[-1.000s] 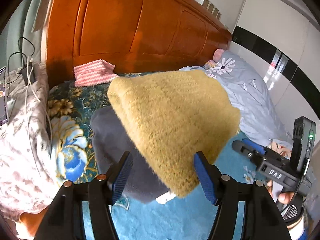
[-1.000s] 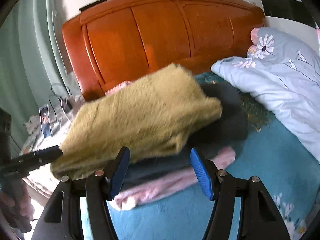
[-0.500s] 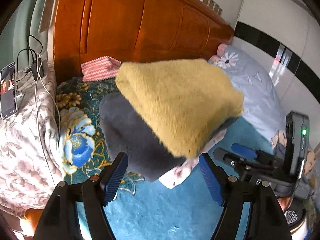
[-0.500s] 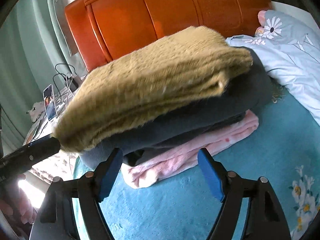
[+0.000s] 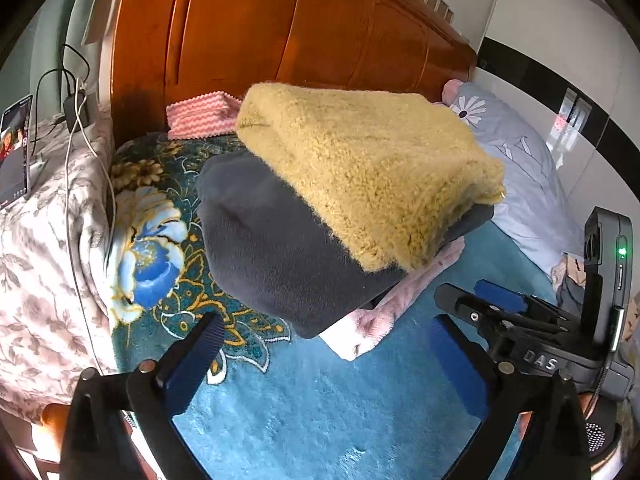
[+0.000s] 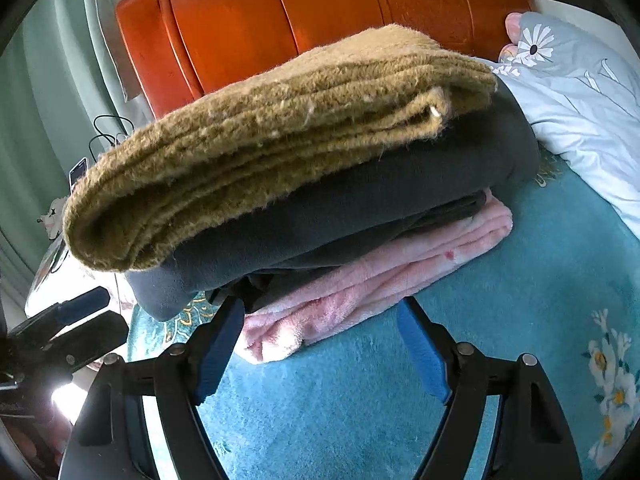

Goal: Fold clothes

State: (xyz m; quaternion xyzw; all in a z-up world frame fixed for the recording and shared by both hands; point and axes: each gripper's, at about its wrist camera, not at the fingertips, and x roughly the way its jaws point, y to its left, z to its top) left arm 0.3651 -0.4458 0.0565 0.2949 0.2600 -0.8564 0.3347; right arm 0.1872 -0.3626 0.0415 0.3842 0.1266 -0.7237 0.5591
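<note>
A folded mustard knit sweater (image 5: 360, 168) (image 6: 272, 136) lies on top of a folded dark grey garment (image 5: 280, 248) (image 6: 360, 208), which rests on a folded pink fleece (image 5: 380, 312) (image 6: 360, 280). The stack sits on the teal floral bedspread (image 5: 320, 400). My left gripper (image 5: 324, 344) hangs just in front of the stack, its jaws opening wide, nothing between them. My right gripper (image 6: 320, 332) (image 5: 480, 300) stands at the pink fleece's near edge, jaws also opening, pads touching nothing.
An orange wooden headboard (image 5: 280, 32) closes the far side. A pink zigzag cloth (image 5: 200, 114) lies by it. A pale blue duvet with a daisy (image 5: 520, 152) is piled at the right. A phone (image 5: 16, 152) and cables rest on a floral cover at the left.
Both grippers let go of the mustard sweater, which now lies on the stack. Both drew back and sank a little, and their jaws spread wider.
</note>
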